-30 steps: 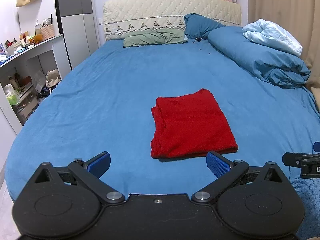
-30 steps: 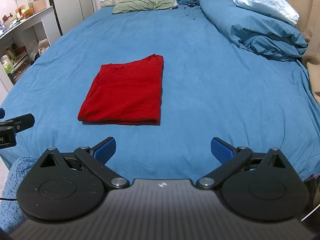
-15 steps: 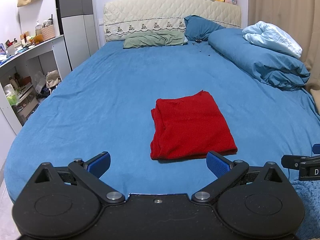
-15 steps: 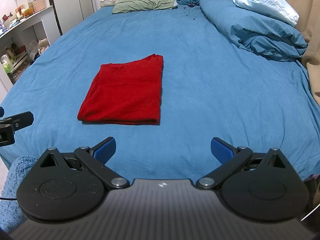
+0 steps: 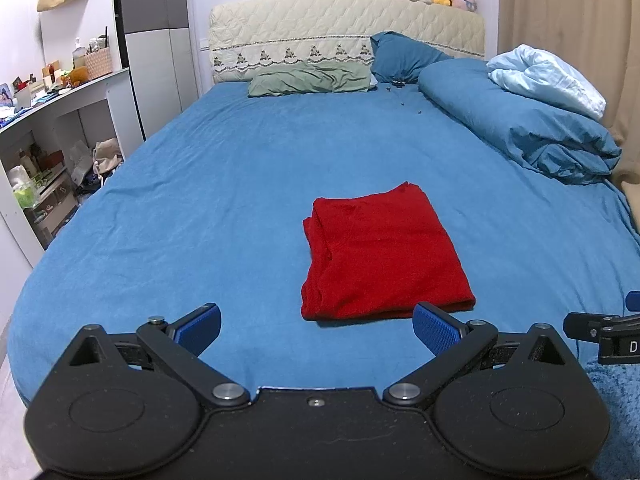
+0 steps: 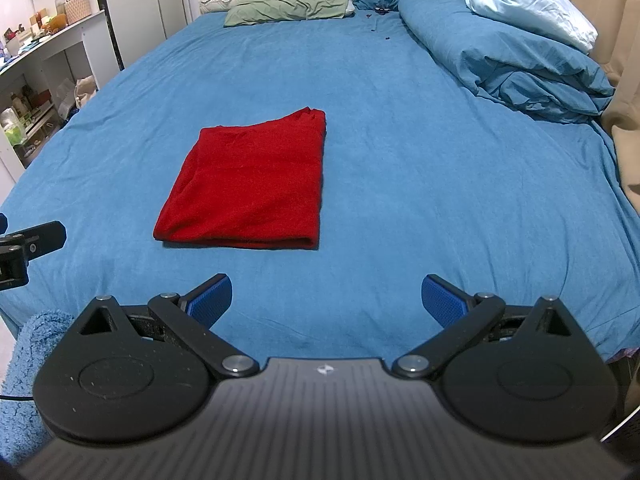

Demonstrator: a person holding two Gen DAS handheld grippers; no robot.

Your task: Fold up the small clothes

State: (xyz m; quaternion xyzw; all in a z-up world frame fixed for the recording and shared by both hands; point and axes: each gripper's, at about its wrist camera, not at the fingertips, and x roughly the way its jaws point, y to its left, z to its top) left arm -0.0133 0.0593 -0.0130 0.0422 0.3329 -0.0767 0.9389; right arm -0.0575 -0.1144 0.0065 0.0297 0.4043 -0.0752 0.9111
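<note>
A red garment (image 5: 380, 256) lies folded into a flat rectangle on the blue bed sheet (image 5: 200, 200). It also shows in the right wrist view (image 6: 248, 192), left of centre. My left gripper (image 5: 318, 330) is open and empty, held near the bed's front edge just short of the garment's near edge. My right gripper (image 6: 327, 300) is open and empty, near the front edge, to the right of the garment and apart from it. Each gripper's tip shows at the edge of the other's view.
A rolled blue duvet (image 5: 520, 128) with a pale blue blanket lies along the bed's right side. Green and blue pillows (image 5: 312, 80) sit at the headboard. A white desk with shelves (image 5: 48, 128) stands left of the bed. A fluffy blue rug (image 6: 24, 380) lies below.
Both grippers have drawn back slightly and stay open. The red garment has not moved.
</note>
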